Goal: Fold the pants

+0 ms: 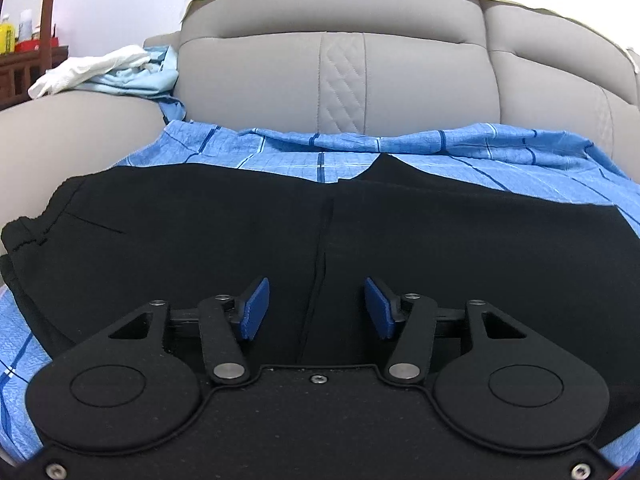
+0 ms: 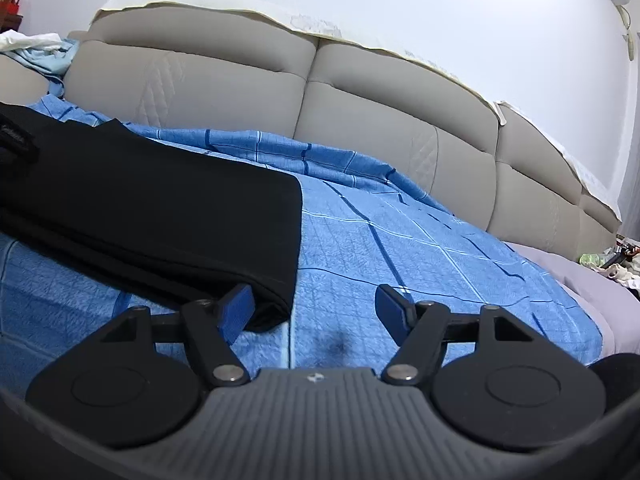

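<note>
Black pants [image 1: 200,232] lie spread flat on a blue checked sheet [image 1: 440,152], waistband at the left, a seam running down the middle. My left gripper [image 1: 316,308] hovers over the pants, open, blue pads apart with only the flat cloth seen between them. In the right wrist view the pants [image 2: 140,200] lie as a long folded leg ending in a hem near my right gripper [image 2: 316,308]. That gripper is open, its left pad by the hem corner, its right pad over bare sheet [image 2: 400,248]. Nothing is gripped.
A grey padded headboard [image 1: 340,76] runs along the far side of the bed. Light blue and white clothes [image 1: 120,72] are piled at the far left. A wooden shelf with bottles [image 1: 16,36] stands beyond. Small clutter [image 2: 616,260] sits at the far right.
</note>
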Motion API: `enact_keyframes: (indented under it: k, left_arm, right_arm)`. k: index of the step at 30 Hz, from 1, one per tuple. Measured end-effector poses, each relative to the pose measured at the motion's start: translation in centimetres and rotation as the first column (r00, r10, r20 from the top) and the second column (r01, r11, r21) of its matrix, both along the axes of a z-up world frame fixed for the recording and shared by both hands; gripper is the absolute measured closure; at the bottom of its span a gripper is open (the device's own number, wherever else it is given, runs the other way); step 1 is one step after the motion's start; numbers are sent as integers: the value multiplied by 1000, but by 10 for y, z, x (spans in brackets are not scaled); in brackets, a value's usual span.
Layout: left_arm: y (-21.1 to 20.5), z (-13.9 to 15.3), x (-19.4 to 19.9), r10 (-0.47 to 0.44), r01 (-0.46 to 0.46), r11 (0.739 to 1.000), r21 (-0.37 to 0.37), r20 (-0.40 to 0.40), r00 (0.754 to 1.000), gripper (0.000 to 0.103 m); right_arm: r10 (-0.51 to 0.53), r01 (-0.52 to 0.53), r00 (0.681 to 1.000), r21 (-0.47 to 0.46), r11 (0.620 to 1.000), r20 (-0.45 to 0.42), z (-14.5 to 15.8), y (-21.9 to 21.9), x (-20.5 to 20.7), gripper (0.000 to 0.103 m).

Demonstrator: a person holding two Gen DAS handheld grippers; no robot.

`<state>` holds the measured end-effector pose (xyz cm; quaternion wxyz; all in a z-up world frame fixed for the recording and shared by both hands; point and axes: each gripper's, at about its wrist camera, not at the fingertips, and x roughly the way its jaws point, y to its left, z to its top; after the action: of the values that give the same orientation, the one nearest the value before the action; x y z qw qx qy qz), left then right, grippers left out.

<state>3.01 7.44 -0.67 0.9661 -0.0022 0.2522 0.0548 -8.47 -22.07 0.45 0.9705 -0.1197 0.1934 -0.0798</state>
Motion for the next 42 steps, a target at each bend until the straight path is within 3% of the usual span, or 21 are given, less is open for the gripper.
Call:
enact_keyframes:
  k: [4,12,24,29,31,33,35,39,42]
  left_arm:
    - [-3,-2,2,1,-1,1000,16,14,1000,49]
    - [-1,-1,3,-10,9,1000,14,13,1000,49]
    - [0,-1,3,-9,9,1000,14,14,1000,49]
    - [-1,-2,2,-8,7,1000,18,19,1000,49]
    - [-1,-2,2,-9,9,1000,17,17,1000,49]
    - [0,-2,2,-12,11,1000,17,18,1000,49]
    - [-1,-4,1,-12,11,1000,22,29,999,48]
    - [-6,-8,-1,4,-5,1000,19,49,999,48]
    - [-17,-10,-2,3,-5,1000,26,60,998,48]
  right_arm:
    - [-20,20,999,7,1000,-36,-2,-4,5,24]
    - [56,-58,995,-32,998,-78,-1,4,0,24]
    - [-9,3,995,-59,998,-102,-4,3,19,23]
    - [7,-7,1000,-9,1000,-13,-5,4,29,23]
    - [-91,91,995,-14,996,38,-15,2,40,23]
    - [-118,119,990,-14,993,83,-22,-1,44,23]
    - [-78,78,993,9,997,85,-21,-2,50,33]
    - [24,-22,999,-46,999,38,-17,-1,78,87]
    - [74,-66,997,-188,980,35,-14,-3,96,83]
